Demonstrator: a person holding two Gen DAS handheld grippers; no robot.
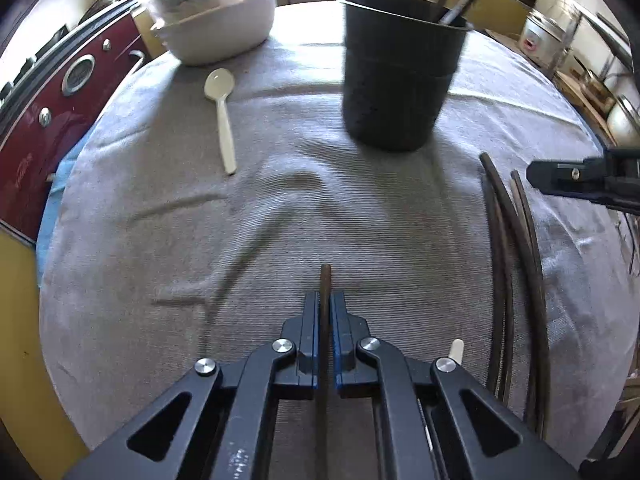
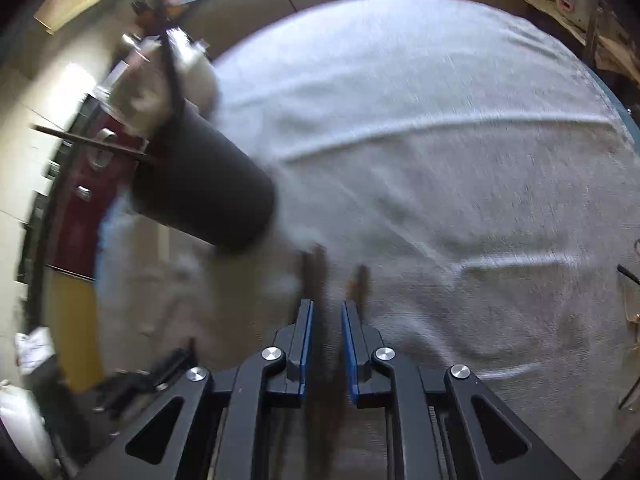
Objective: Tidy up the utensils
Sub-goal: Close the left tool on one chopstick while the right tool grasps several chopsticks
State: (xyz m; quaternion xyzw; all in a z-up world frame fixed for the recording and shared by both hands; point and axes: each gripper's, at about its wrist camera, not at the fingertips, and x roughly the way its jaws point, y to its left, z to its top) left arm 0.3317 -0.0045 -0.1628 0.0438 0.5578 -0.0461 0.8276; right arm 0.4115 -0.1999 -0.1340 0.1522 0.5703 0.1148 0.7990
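My left gripper [image 1: 325,300] is shut on a dark brown chopstick [image 1: 325,280] above the grey cloth. A black cup [image 1: 396,76] with several utensils in it stands ahead. A white plastic spoon [image 1: 222,108] lies to its left. Several dark chopsticks [image 1: 516,264] lie on the cloth at the right. My right gripper [image 1: 568,178] shows at the right edge, over them. In the blurred right wrist view my right gripper [image 2: 326,312] is open, with dark chopsticks [image 2: 316,272] under and between its fingers, and the black cup [image 2: 208,188] to the left.
A white bowl [image 1: 220,28] full of white items stands at the back left of the cloth-covered table [image 1: 280,208]. A red appliance [image 1: 52,112] stands left of the table. A rice cooker [image 1: 544,36] sits at the back right.
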